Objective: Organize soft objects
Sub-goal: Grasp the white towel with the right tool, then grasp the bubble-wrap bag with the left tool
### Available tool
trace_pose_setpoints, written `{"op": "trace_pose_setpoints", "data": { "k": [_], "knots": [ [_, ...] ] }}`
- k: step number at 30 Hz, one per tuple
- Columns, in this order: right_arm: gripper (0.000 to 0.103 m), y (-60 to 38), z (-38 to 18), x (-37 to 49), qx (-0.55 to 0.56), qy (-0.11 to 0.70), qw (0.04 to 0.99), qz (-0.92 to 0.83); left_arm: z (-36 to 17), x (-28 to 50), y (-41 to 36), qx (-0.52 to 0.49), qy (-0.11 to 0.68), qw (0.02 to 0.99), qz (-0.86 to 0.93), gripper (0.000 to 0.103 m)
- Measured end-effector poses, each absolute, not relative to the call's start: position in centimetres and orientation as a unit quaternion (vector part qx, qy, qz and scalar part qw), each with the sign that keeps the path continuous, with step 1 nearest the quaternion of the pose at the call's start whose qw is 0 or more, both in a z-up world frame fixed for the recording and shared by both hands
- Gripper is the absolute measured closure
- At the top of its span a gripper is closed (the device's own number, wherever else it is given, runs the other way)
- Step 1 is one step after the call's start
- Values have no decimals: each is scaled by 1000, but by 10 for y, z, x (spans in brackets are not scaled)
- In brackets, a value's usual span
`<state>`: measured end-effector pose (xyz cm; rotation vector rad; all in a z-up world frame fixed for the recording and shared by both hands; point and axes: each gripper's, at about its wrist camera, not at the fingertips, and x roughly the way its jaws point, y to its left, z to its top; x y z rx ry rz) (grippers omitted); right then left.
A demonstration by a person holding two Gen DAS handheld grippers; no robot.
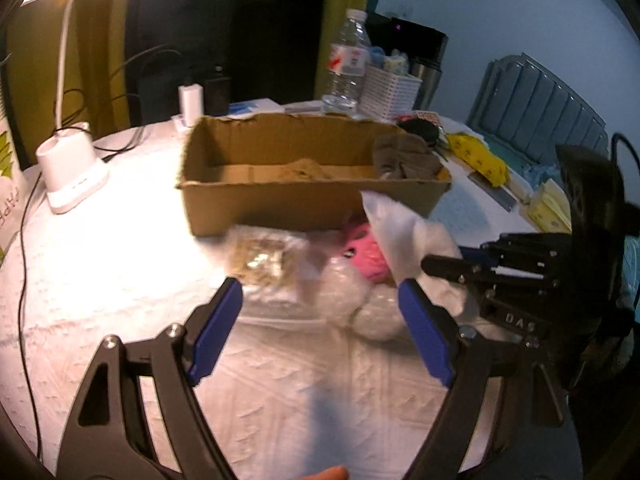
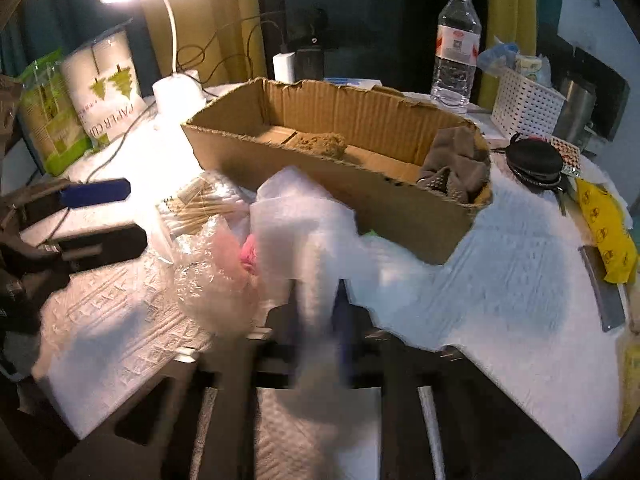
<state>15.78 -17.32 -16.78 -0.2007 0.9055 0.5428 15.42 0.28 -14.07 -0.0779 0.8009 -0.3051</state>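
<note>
An open cardboard box [image 1: 280, 200] [image 2: 360, 188] stands on the white table. Inside lie a tan sponge-like lump [image 2: 320, 145] and a grey-brown cloth [image 1: 404, 156] [image 2: 456, 168] at its right end. In front of the box lies a pile: a clear packet of thin sticks [image 1: 262, 260] [image 2: 200, 204], crumpled clear wrap [image 2: 208, 268] and a pink soft item [image 1: 366, 256] [image 2: 250, 256]. My right gripper [image 2: 320, 296] is shut on a white foam sheet [image 2: 304, 216] [image 1: 404, 236] and holds it up beside the pile. My left gripper [image 1: 320, 320] is open, just short of the pile; it also shows in the right wrist view [image 2: 104, 216].
A lit desk lamp [image 1: 72, 172] stands left of the box with cables beside it. Behind the box are a water bottle [image 2: 456, 44], a white basket [image 2: 524, 104] and a charger [image 1: 190, 102]. A black pouch [image 2: 534, 164] and yellow packet [image 2: 608, 232] lie right. Paper-cup packs [image 2: 100, 88] stand far left.
</note>
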Motion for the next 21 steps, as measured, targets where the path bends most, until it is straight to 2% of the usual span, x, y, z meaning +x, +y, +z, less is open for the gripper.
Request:
{"op": "trace_pose_setpoints", "data": {
  "k": [15,21],
  "knots": [
    [91,-263,-128,158,-2,374,898,233,-165,176,-57,0,433,889,-147,23],
    [92,-284,-131,162,10,375,899,225,-171,180,-63,21,447,886,-123,49]
  ]
}}
